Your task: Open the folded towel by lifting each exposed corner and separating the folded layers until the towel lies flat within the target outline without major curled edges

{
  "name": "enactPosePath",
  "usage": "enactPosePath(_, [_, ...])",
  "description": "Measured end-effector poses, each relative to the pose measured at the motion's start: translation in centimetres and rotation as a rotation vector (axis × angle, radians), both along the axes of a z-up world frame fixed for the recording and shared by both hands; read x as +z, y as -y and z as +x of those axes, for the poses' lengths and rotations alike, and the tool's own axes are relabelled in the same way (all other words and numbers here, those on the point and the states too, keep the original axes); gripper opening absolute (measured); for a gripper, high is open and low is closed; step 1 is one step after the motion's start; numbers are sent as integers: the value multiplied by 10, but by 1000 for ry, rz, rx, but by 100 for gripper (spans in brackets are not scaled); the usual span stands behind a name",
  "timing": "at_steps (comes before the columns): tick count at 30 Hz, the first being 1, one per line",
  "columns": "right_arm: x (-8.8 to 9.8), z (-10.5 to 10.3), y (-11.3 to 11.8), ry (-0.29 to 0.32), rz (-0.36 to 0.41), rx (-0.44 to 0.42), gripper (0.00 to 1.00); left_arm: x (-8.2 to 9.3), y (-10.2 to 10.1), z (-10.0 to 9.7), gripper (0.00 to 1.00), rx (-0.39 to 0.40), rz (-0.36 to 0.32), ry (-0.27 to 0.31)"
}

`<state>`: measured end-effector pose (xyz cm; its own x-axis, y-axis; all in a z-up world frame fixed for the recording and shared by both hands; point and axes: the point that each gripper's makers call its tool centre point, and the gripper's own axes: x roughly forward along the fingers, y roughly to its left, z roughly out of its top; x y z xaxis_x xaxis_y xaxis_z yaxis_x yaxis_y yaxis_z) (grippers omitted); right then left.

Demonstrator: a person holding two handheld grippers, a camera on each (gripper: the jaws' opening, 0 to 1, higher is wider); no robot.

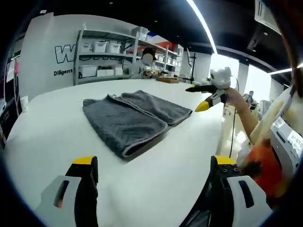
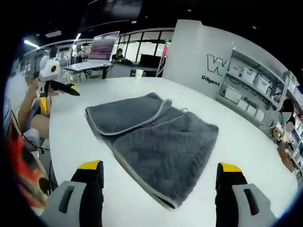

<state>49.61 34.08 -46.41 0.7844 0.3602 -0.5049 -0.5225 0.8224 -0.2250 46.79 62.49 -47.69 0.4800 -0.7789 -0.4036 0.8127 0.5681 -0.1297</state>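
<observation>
Grey towel (image 1: pixel 130 118) lies folded on the white bench (image 1: pixel 57 142), centre of the left gripper view, a bit above mid-frame; top layer shows as a flap w/ a pale hem. In the right gripper view the towel (image 2: pixel 151 142) sits mid-frame, upper flap toward upper left, thick folded edge toward lower centre. No target outline visible on the bench.

Left gripper (image 1: pixel 154 172) at bottom of its view, jaws wide apart, holding nothing, short of the towel. Right gripper (image 2: pixel 158 177) likewise spread wide, empty, near edge of the towel between its jaws' line of sight.

Step, by my read: approach, pre-grasp; no corner lifted yet. Next move prob. needs one gripper down on an exposed flap corner, pinching the top layer only, then peeling it back.
</observation>
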Motion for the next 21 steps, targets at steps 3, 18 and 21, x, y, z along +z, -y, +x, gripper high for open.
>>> enactPosePath(3, [7,-4,-3,17,-9,12,99,0,5,-1,96,-9,2,-2])
enactPosePath(18, [21,-14,-19,63,-8,62,99,5,28,15,94,6,28,28])
enactPosePath(21, [24,-16,-22,68,-3,72,99,4,37,24,93,12,57,50])
